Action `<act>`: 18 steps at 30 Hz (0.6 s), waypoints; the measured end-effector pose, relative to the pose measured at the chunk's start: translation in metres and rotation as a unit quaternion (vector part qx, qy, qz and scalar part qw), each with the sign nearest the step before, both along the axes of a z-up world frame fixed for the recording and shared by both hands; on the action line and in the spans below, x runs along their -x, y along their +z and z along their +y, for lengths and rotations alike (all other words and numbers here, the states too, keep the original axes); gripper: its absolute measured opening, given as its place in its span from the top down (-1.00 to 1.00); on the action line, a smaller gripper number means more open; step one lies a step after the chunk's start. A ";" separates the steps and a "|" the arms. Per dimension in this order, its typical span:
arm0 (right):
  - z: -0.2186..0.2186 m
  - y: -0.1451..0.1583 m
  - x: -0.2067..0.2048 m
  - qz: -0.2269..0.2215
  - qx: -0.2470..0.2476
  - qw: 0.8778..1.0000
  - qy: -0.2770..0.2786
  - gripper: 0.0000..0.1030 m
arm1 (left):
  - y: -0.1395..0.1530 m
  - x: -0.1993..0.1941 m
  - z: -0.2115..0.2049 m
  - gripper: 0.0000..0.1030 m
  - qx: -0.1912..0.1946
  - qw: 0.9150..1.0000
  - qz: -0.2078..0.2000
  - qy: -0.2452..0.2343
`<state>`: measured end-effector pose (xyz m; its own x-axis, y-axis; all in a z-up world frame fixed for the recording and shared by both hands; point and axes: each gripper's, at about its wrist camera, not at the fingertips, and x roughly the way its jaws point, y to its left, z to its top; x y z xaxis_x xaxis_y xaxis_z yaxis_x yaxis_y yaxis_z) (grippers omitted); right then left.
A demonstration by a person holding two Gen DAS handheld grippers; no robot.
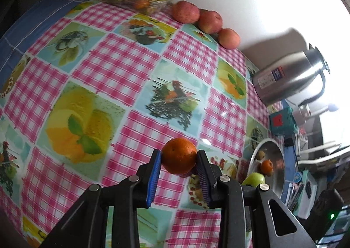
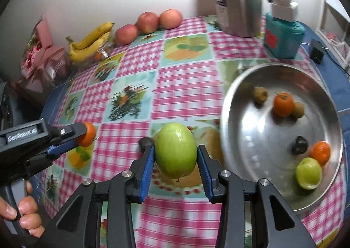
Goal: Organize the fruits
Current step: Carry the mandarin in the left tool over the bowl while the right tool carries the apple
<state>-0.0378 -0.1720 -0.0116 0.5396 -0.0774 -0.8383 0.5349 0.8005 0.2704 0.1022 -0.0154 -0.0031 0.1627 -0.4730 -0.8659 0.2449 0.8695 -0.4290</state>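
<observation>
My right gripper [image 2: 176, 156] is clamped on a green fruit [image 2: 175, 149] over the checked cloth [image 2: 188, 86], steel bowl [image 2: 245, 86] just to the right. My left gripper [image 2: 84, 136] pinches an orange [image 2: 88, 134].

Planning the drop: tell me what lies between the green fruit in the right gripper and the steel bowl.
Nothing. In the right wrist view, only bare checked tablecloth separates the green fruit held by the right gripper from the steel bowl.
</observation>
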 end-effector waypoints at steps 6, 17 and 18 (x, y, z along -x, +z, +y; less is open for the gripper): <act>-0.028 -0.003 0.023 0.006 0.012 0.999 -0.048 0.21 | 0.002 0.023 -0.035 0.32 -0.008 0.999 -0.008 -0.047; -0.089 -0.010 0.081 -0.006 -0.005 0.987 -0.160 0.21 | 0.009 0.075 -0.106 0.32 -0.004 0.986 -0.045 -0.160; -0.094 -0.010 0.086 -0.007 -0.001 0.985 -0.174 0.21 | 0.010 0.077 -0.110 0.32 -0.004 0.985 -0.051 -0.167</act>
